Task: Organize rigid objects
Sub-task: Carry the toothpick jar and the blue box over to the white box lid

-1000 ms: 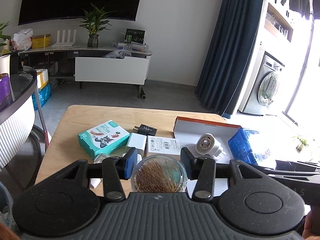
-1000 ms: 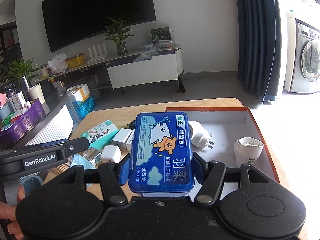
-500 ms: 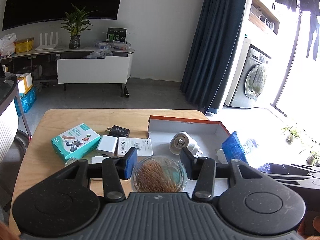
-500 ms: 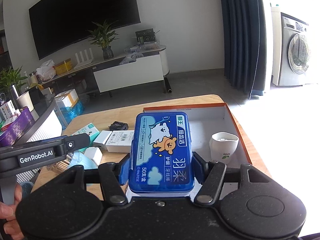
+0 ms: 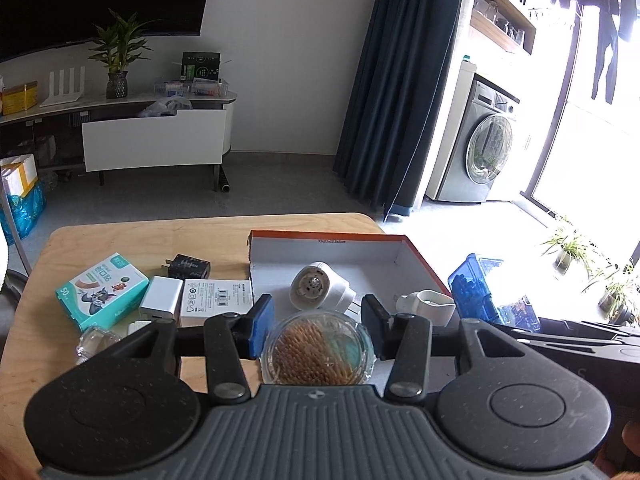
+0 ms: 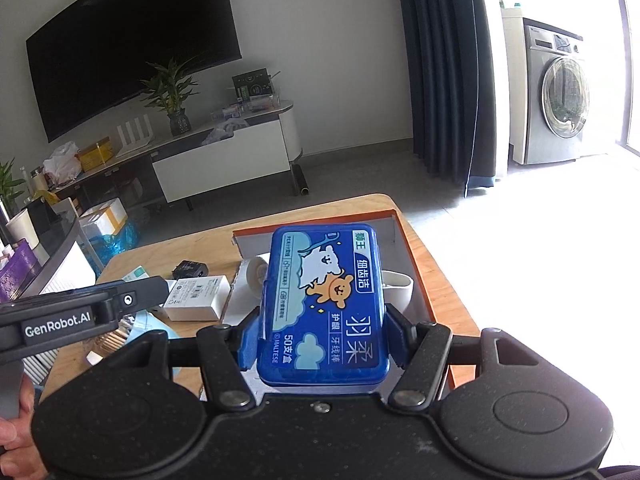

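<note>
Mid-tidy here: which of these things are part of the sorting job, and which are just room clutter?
In play: toothpick jar in left gripper; blue floss tin in right gripper; orange-edged box; white plug adapter; teal plaster box.

Bystanders: washing machine; potted plant.

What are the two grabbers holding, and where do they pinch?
The left gripper pinches the round clear toothpick jar by its sides. The right gripper squeezes the blue floss-pick box by its long sides.
</note>
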